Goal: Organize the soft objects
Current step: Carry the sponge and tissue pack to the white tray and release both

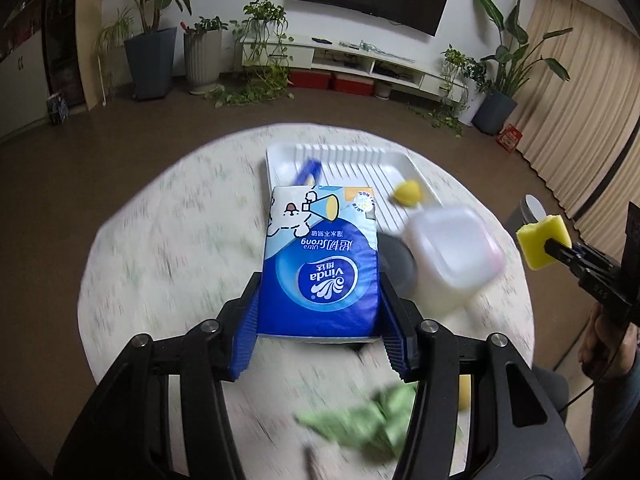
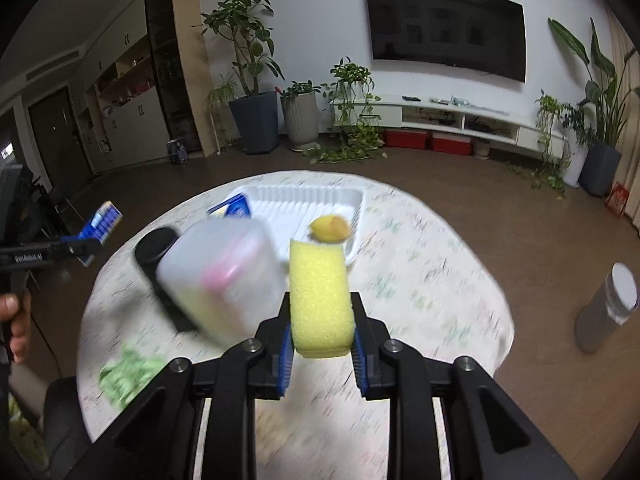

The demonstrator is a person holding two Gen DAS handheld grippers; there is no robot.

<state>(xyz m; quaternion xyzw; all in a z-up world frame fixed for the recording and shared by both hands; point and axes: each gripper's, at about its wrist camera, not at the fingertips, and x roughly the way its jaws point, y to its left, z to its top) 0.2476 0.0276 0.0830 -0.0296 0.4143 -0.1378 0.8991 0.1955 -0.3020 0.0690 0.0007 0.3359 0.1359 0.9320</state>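
My left gripper (image 1: pixel 320 300) is shut on a blue Vinda tissue pack (image 1: pixel 318 264) and holds it above the round table (image 1: pixel 160 240). It also shows at the left of the right wrist view (image 2: pixel 102 222). My right gripper (image 2: pixel 322 328) is shut on a yellow sponge (image 2: pixel 320 300), held above the table; the sponge also shows at the right of the left wrist view (image 1: pixel 540 242). A white ribbed tray (image 1: pixel 360 164) at the table's far side holds a small yellow soft object (image 1: pixel 408 194) and another blue pack (image 1: pixel 308 170).
A translucent plastic box (image 1: pixel 452 256) rests on a black round thing (image 1: pixel 394 260) mid-table. A crumpled green cloth (image 1: pixel 368 420) lies at the near edge. A grey cylinder (image 2: pixel 608 312) stands on the floor to the right. Plants and a TV cabinet line the far wall.
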